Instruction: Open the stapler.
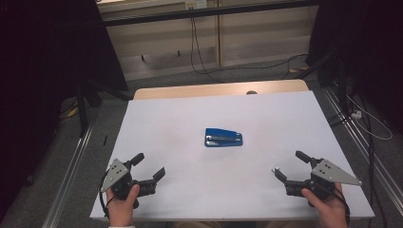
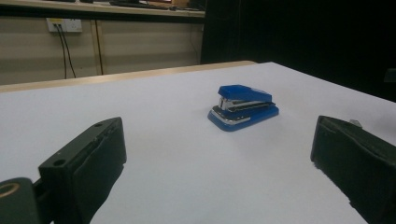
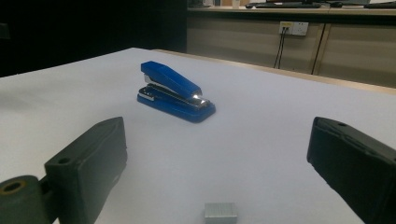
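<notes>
Left gripper (image 1: 149, 166): black, 2 fingers (image 2: 88, 163), spread wide and released; nothing between them, nothing touched. Held in the person's left hand (image 1: 121, 206) at the near left corner of the table (image 1: 166, 123), pointing toward the middle.

Right gripper (image 1: 291, 164): black, 2 fingers (image 3: 91, 158), spread wide and released; nothing grasped. Held in the person's right hand (image 1: 330, 209) at the near right corner, pointing toward the middle. A grey three-cornered plate sits on top of each gripper.

Blue plastic stapler with a silver metal magazine (image 1: 223, 137): 1 item. Stands closed on its base near the middle of the table, between the 2 grippers and farther out than both, well apart from each. In the right gripper view (image 3: 175, 91) its top arm slopes down to the right; in the left gripper view (image 2: 243, 106) its open mouth faces left.

Small silver metal block (image 3: 220, 211): 1 item, on the table just ahead of the right gripper, between its fingers but untouched.

Table: 1, white top with a pale wooden strip along the far edge.

Writing: no readable brand or label on the stapler or grippers.
</notes>
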Demonstrator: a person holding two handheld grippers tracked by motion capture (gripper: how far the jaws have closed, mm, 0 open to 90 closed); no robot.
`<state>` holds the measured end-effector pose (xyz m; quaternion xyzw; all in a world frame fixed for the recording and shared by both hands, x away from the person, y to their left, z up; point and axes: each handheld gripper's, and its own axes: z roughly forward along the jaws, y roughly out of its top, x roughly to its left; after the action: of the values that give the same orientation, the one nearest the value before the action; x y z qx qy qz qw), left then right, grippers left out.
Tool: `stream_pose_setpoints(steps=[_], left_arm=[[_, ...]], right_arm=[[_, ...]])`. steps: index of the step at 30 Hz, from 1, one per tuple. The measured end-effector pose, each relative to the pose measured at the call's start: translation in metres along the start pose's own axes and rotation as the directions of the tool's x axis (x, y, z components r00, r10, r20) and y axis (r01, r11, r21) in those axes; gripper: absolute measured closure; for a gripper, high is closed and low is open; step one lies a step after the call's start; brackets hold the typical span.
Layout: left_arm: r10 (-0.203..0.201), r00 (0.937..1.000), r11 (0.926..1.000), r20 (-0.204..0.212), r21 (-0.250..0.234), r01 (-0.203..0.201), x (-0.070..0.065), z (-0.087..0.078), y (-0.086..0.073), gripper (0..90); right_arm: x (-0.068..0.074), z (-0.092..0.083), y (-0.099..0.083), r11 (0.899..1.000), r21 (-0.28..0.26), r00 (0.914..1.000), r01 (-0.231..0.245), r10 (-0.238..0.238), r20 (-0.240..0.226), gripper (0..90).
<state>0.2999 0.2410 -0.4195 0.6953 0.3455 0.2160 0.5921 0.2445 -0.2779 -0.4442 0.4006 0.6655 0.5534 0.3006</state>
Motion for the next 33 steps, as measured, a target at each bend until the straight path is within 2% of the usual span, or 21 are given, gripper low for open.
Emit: stream_pose_setpoints(steps=[12, 17, 23, 26, 28, 33], left_arm=[[-0.003, 0.9998, 1.0, 0.019, 0.01, 0.002, -0.002, 0.006, 0.004, 3.3], [0.006, 0.9991, 0.9997, 0.043, 0.025, -0.007, -0.002, 0.016, 0.008, 3.3], [0.023, 0.9976, 0.9992, 0.065, 0.031, -0.025, -0.008, 0.029, 0.015, 3.3], [0.025, 0.9973, 0.9987, 0.07, 0.042, -0.028, -0.01, 0.037, 0.016, 3.3], [0.012, 0.9969, 0.9985, 0.077, 0.053, -0.016, -0.012, 0.043, 0.018, 3.3], [0.006, 0.9958, 0.9984, 0.091, 0.056, -0.011, -0.013, 0.053, 0.019, 4.0]], right_arm=[[-0.004, 0.003, 0.003, 1.0, 0.012, 0.9999, 0.012, -0.012, 0.006, 5.0], [-0.01, 0.007, 0.01, 1.0, 0.011, 0.9998, 0.01, -0.01, 0.015, 5.1], [-0.013, 0.013, 0.018, 0.999, 0.036, 0.9987, 0.034, -0.035, 0.036, 4.8], [-0.011, 0.02, 0.021, 0.997, 0.053, 0.9984, 0.048, -0.05, 0.027, 4.6], [-0.008, 0.028, 0.024, 0.996, 0.063, 0.998, 0.059, -0.06, 0.016, 4.4], [-0.003, 0.043, 0.03, 0.995, 0.079, 0.9982, 0.06, -0.06, -0.001, 3.0]])
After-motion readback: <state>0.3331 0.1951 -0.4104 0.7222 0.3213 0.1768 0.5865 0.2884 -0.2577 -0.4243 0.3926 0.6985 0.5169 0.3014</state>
